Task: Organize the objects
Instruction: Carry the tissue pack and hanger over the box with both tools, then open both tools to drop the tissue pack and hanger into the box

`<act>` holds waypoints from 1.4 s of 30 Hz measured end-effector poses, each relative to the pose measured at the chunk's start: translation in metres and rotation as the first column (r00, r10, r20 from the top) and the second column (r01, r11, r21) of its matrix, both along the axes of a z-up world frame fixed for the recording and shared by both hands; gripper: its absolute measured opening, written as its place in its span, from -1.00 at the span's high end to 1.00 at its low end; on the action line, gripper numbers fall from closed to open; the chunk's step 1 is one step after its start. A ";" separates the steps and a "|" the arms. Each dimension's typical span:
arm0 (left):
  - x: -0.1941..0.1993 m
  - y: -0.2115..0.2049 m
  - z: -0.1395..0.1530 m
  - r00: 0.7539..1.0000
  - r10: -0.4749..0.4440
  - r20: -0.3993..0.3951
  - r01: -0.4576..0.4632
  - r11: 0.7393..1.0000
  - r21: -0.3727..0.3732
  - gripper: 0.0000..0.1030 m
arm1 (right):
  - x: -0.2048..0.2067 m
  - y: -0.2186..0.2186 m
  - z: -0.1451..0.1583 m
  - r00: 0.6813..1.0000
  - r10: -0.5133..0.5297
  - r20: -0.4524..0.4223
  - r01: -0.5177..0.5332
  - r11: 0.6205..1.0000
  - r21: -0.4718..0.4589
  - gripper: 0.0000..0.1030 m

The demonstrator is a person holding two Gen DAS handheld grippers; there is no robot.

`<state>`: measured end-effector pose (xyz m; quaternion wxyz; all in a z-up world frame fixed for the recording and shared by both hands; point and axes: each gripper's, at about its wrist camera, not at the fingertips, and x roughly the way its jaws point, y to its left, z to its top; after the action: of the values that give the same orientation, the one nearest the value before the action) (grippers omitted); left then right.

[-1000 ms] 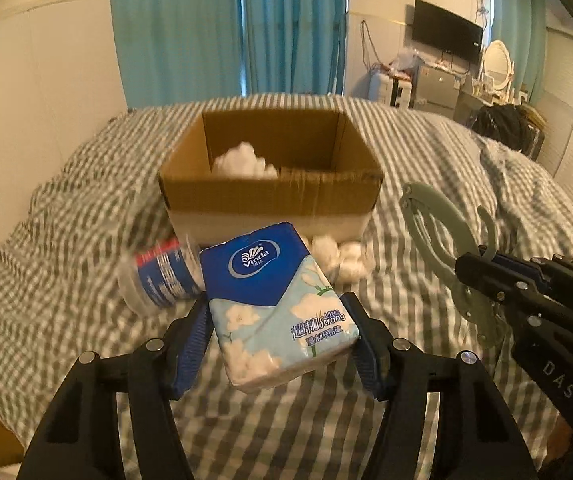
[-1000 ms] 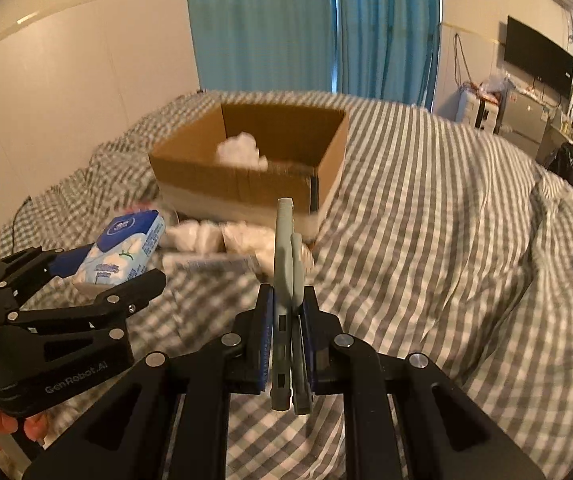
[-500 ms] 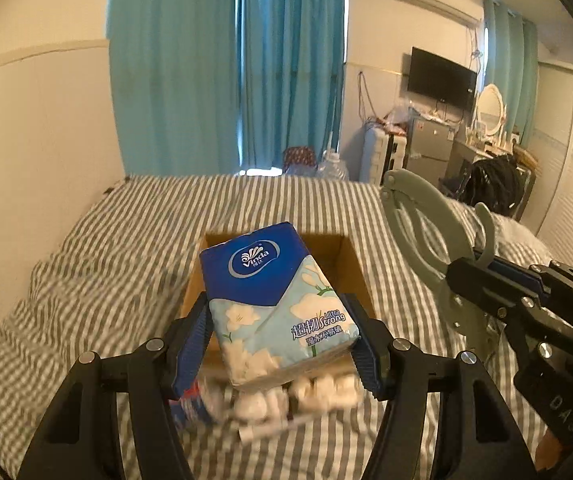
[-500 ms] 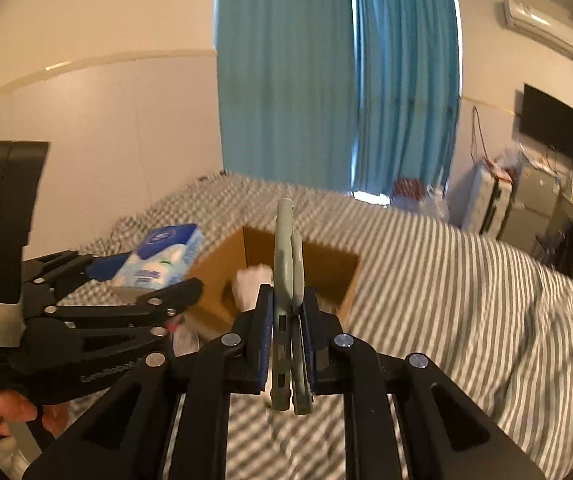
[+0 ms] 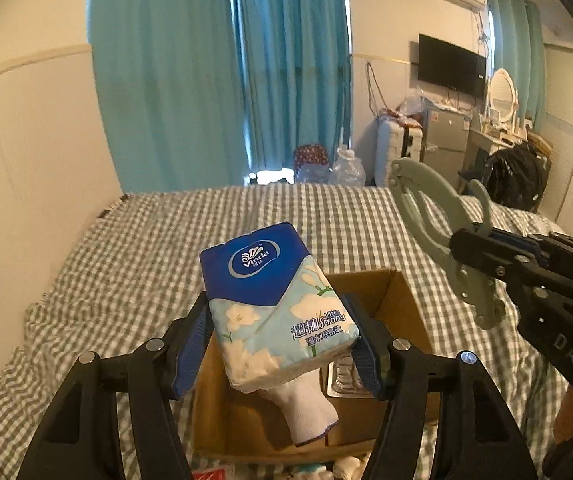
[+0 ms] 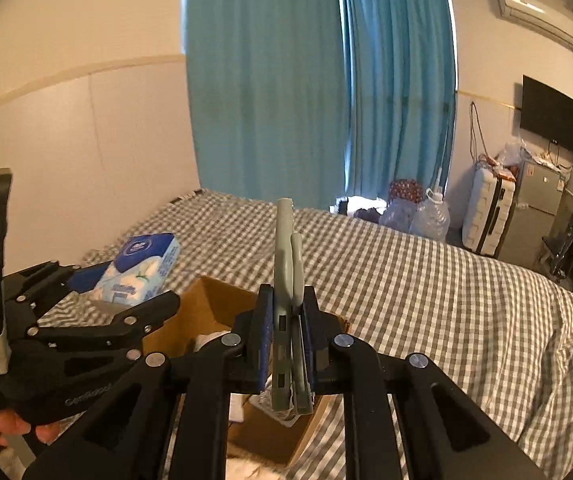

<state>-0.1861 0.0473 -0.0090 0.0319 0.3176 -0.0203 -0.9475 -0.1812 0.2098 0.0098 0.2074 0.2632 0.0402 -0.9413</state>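
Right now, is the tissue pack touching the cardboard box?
Apart. The left wrist view shows the tissue pack clamped in the left gripper, held above the open cardboard box.

tissue pack (image 5: 274, 304): blue-white, tilted, above cardboard box (image 5: 402, 308); grey-green folded hanger (image 6: 286, 280): upright; box: open

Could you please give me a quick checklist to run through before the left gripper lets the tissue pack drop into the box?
1. Left gripper clamped on tissue pack: ok.
2. Pack over the opening of the cardboard box: ok, as far as the left wrist view shows.
3. Room in the box: cannot tell; a white glove and a foil-like packet already lie inside.
4. Right gripper secure on the grey-green folded hanger: ok.
5. Hanger clear of the pack's drop path: ok, it is off to the right.
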 end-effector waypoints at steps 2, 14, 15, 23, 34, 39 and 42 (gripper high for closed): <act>-0.010 -0.001 -0.015 1.000 -0.004 0.026 0.004 1.000 -0.001 -0.26 | -0.014 -0.002 -0.013 1.000 -0.001 0.024 0.001 1.000 0.005 0.75; -0.033 -0.003 -0.086 0.984 -0.033 0.174 0.032 0.999 0.007 -0.26 | -0.050 -0.018 -0.096 0.987 -0.016 0.159 0.004 0.997 0.078 0.75; -0.033 -0.002 -0.088 0.983 -0.036 0.181 0.035 0.999 0.008 -0.26 | -0.051 -0.019 -0.100 0.986 -0.018 0.164 0.004 0.996 0.086 0.75; -0.025 -0.004 -0.096 0.971 -0.071 0.226 0.060 0.997 0.054 -0.29 | -0.046 -0.029 -0.106 0.981 -0.048 0.190 0.032 0.996 0.088 0.75; 0.011 -0.010 -0.041 0.987 -0.037 0.159 0.034 0.999 0.018 -0.79 | -0.017 -0.027 -0.054 0.988 -0.077 0.137 0.070 0.996 0.050 0.32; 0.040 -0.018 -0.001 0.996 -0.022 0.086 0.020 0.999 0.031 -0.94 | 0.017 -0.019 -0.012 0.993 -0.099 0.061 0.095 0.993 0.065 0.11; 0.057 -0.024 0.016 0.998 -0.017 0.060 0.015 0.999 0.035 -0.95 | 0.039 -0.015 0.014 0.994 -0.109 0.023 0.107 0.992 0.061 -0.18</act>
<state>-0.1290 0.0232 0.0075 0.0185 0.3466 -0.0076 -0.9378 -0.1422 0.1949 0.0239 0.1488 0.2834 0.0512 -0.9460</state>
